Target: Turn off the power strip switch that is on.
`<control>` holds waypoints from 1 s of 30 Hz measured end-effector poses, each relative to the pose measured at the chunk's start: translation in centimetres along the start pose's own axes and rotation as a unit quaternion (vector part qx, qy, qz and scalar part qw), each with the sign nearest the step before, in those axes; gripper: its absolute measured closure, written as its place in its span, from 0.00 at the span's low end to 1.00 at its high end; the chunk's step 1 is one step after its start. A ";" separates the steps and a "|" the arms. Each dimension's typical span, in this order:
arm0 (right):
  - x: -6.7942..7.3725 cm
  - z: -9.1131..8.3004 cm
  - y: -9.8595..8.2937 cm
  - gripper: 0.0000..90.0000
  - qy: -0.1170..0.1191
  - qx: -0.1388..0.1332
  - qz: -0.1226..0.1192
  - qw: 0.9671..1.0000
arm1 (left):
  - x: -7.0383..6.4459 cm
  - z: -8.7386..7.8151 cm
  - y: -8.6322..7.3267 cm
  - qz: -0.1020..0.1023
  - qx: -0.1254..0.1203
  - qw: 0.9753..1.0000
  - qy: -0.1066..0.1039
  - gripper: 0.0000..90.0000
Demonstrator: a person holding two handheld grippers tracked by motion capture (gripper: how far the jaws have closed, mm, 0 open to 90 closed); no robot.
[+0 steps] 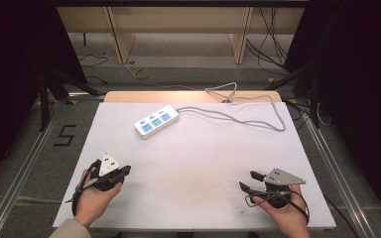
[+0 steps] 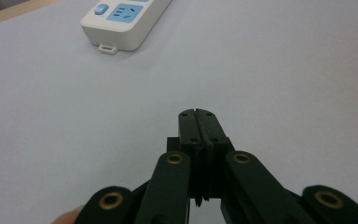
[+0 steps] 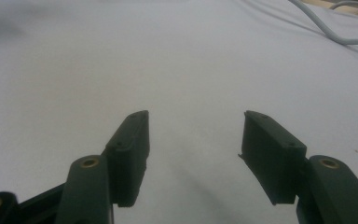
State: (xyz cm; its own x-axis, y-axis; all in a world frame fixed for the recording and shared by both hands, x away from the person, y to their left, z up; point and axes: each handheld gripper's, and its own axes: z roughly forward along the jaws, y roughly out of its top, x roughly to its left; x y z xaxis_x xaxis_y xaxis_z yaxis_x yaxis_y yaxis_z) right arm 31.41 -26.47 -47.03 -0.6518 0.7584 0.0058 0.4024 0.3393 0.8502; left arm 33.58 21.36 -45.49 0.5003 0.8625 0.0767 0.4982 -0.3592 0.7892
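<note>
Table (image 1: 198,163) carries white power strip (image 1: 156,121) at far centre-left. Both grippers sit well nearer than strip: left gripper (image 1: 125,171) w/ jaws pressed together, right gripper (image 1: 250,181) w/ jaws apart. Approach strip w/ right, square to its long sides, avoiding cable (image 1: 238,118).

- Left gripper (image 1: 121,172): held in the left hand (image 1: 93,201) at near left, jaws pressed together, nothing between them.
- Right gripper (image 1: 250,181): held in the right hand (image 1: 287,215) at near right, jaws spread wide, empty.
</note>
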 end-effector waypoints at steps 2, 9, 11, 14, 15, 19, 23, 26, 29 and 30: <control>0.0 0.0 0.0 0.47 -0.001 0.001 -0.001 1.000 | 0.1 0.2 0.5 0.004 0.000 1.000 0.002 0.99; 0.0 -0.1 0.0 0.48 -0.004 -0.001 0.000 1.000 | 0.2 1.2 2.0 0.011 0.003 1.000 0.011 1.00; 0.1 -0.1 0.0 0.48 -0.004 -0.001 -0.001 1.000 | 0.2 1.5 2.4 0.013 0.003 1.000 0.011 1.00; 0.1 -0.1 0.0 0.48 -0.004 0.000 -0.003 1.000 | 0.3 1.9 2.8 0.010 0.001 1.000 0.012 0.99; 0.1 -0.1 0.0 0.48 -0.003 -0.001 -0.004 1.000 | 0.4 2.0 3.0 0.009 0.003 1.000 0.012 1.00; 0.1 -0.1 0.0 0.48 -0.003 0.000 -0.005 1.000 | 0.8 2.5 3.4 -0.001 0.007 1.000 0.013 1.00; 0.1 -0.1 0.0 0.48 -0.004 -0.001 -0.006 1.000 | 1.3 2.8 3.9 -0.006 0.009 1.000 0.017 1.00; 0.1 -0.1 0.0 0.48 -0.002 0.000 -0.007 1.000 | 1.6 3.1 4.3 -0.011 0.010 1.000 0.021 1.00; 0.2 -0.1 0.0 0.48 -0.002 -0.001 -0.007 1.000 | 1.9 3.5 4.8 -0.009 0.013 1.000 0.025 1.00; 0.2 -0.1 0.0 0.48 -0.002 -0.001 -0.007 1.000 | 2.0 3.7 5.0 -0.008 0.015 1.000 0.025 1.00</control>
State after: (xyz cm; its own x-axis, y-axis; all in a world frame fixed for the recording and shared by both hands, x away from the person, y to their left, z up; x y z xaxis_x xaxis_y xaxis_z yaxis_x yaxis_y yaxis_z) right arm 31.27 -26.38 -47.00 -0.6545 0.7560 -0.0079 0.3924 0.3486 0.8512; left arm 39.71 20.01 -43.64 0.4562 0.8849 0.0944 0.5275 -0.3544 0.7721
